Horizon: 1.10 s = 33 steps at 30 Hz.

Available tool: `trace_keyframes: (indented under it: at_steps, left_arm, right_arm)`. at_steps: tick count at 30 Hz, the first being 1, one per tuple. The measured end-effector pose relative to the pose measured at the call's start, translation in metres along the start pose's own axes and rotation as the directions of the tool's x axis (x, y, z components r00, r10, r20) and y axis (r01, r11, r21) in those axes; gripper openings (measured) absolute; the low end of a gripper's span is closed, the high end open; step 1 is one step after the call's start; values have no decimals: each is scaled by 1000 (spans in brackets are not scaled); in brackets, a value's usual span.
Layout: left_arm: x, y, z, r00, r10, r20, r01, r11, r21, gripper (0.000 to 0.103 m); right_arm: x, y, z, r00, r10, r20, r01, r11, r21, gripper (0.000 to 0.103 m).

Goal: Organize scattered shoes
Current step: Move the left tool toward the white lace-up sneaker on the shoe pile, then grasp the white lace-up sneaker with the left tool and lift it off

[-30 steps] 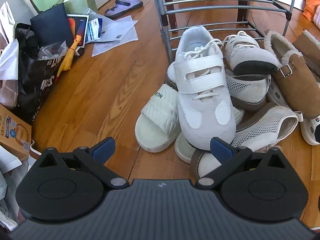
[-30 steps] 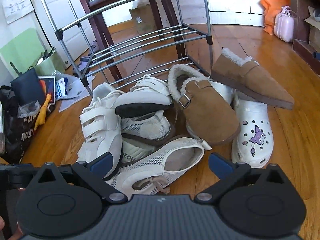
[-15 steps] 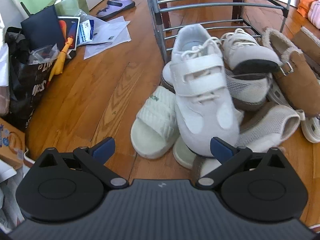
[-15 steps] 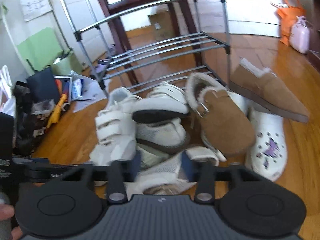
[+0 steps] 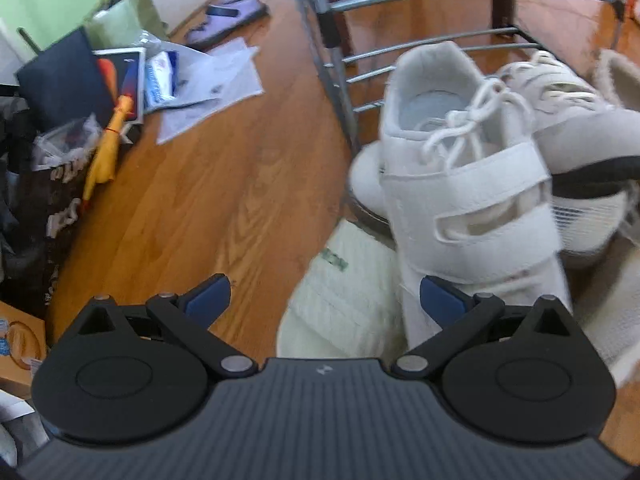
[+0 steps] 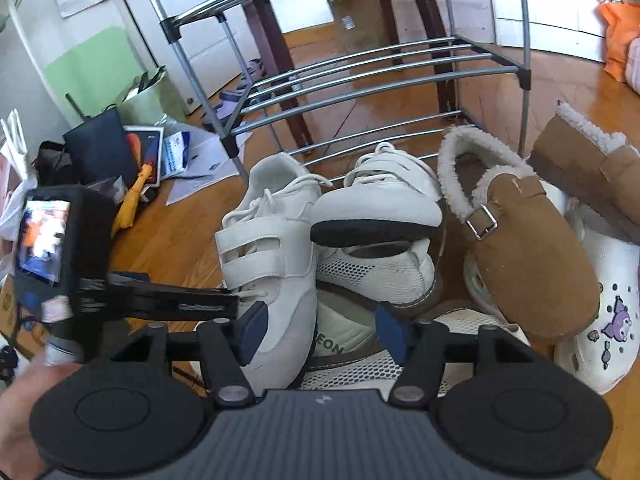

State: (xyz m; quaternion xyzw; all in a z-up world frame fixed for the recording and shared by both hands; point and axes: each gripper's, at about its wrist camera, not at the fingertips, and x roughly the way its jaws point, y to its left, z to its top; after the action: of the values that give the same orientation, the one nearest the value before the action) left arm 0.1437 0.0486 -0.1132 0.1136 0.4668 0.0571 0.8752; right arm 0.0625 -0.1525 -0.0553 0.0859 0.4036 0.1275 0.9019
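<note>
A pile of shoes lies on the wood floor in front of a metal shoe rack (image 6: 360, 68). A white strap sneaker (image 5: 468, 208) rests on a white slide (image 5: 352, 292). My left gripper (image 5: 324, 296) is open, its right fingertip close to the sneaker's toe part. In the right wrist view that same sneaker (image 6: 264, 256) sits left of a second white sneaker (image 6: 380, 200) and a mesh shoe (image 6: 380, 272). My right gripper (image 6: 320, 332) is open with a narrowed gap, just above the sneaker's toe and the slide (image 6: 340, 336). The left gripper's body (image 6: 44, 240) reaches in from the left.
A brown fleece clog (image 6: 528, 264), a brown slipper (image 6: 592, 172) and a white croc (image 6: 608, 320) lie to the right. Bags, papers and a yellow toy (image 5: 104, 152) clutter the floor on the left. Purple sandals (image 5: 228, 16) lie far back. A chair stands behind the rack.
My left gripper has moved forward, closer to the strap sneaker. My right gripper's fingers have drawn in from wide open to a narrower gap, and it has moved nearer the pile.
</note>
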Motion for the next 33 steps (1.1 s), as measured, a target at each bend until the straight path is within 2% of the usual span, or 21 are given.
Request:
trace_keyframes:
  at_steps: [5,8,9,11,14,16,18,20,23,31,33]
  left_arm:
    - [5,27,-9,993,-111,27,113,988,-106,103]
    - [15,46,-13,976,-214,30,215,960,-177,103]
    - [16,47,-14,974,-223,37,226,958,-175,103]
    - [17,47,-16,972,-229,47,234,958,-167,103]
    - [16,42,-19,974,-216,65,223,963,-150,103]
    - [16,40,-21,975,-210,66,218,964,-153,102]
    - [17,43,-20,975,-213,64,221,962,-163,102]
    - [21,48,-20,970,-236,61,244,952,-187,102]
    - [21,51,-21,968,-244,62,251,950,-187,102]
    - [10,55,-21,968,-240,76,250,953,-169,102]
    - [1,57,-21,972,-218,89,229,960,-158,102]
  right_arm:
    - [20,12,-2,1000,-20,-15,19,997,-72,77]
    - [40,21,-1,998,11,-61,-16,997,-78,80]
    - [47,21,0,997,20,-76,-25,998,-62,81]
    - [60,20,1,994,33,-103,-37,999,-31,82]
    - [79,15,3,990,50,-134,-50,999,8,88]
    - [86,15,5,984,87,-153,-84,996,24,88]
    - [95,15,7,978,113,-176,-108,993,38,84]
    - [97,15,6,971,165,-171,-157,986,61,73]
    - [92,22,-1,979,140,-145,-140,990,12,68]
    - [81,18,-3,983,159,-95,-154,986,57,62]
    - [76,19,-2,981,173,-85,-168,984,68,62]
